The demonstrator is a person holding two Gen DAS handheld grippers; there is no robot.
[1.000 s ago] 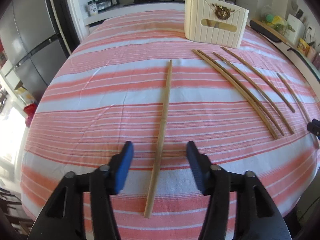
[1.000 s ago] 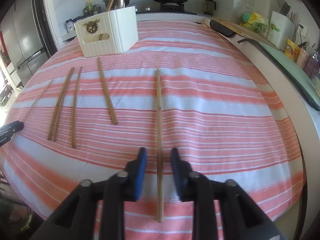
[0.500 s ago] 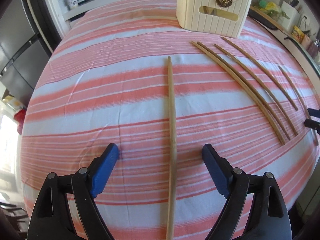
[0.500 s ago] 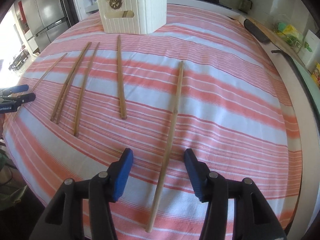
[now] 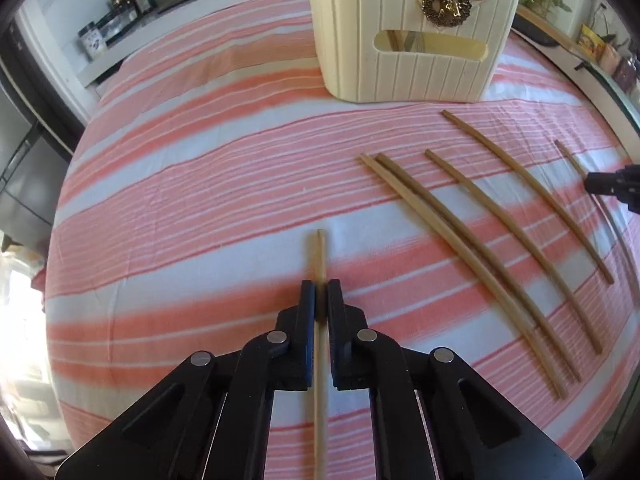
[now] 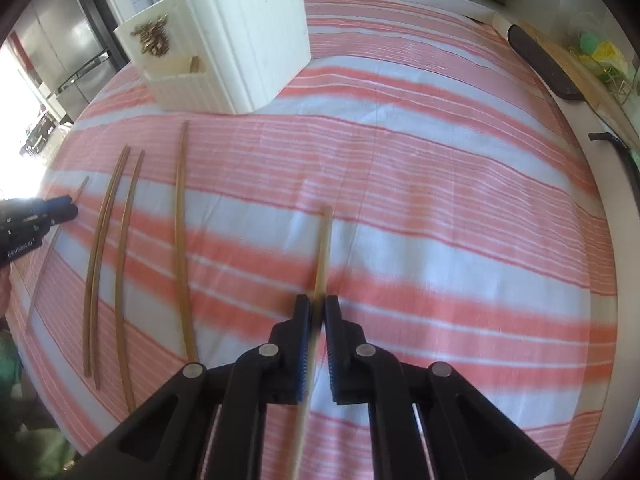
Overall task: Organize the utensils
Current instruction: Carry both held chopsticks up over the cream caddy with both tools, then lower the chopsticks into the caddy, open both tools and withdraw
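In the left wrist view my left gripper (image 5: 321,286) is shut on a light wooden chopstick (image 5: 320,252). The stick runs back between the fingers, and its tip pokes out ahead over the striped cloth. In the right wrist view my right gripper (image 6: 317,304) is shut on another chopstick (image 6: 324,248), which is blurred and slants slightly right. A cream ribbed basket (image 5: 400,76) with a gold deer wreath stands on the cloth beyond both grippers; its plain side (image 6: 248,48) faces the right wrist view. Several loose chopsticks (image 5: 460,272) lie between the two grippers.
A pink and white striped cloth (image 5: 200,200) covers the table. The same loose chopsticks (image 6: 180,240) lie left of the right gripper. The right gripper's tip (image 5: 612,186) shows at one frame edge and the left gripper (image 6: 40,216) at the other. A counter with bottles and a stove is behind.
Both grippers slid forward along their chopsticks toward the basket, which now looks much nearer. Both pairs of jaws went from wide apart to closed on the sticks.
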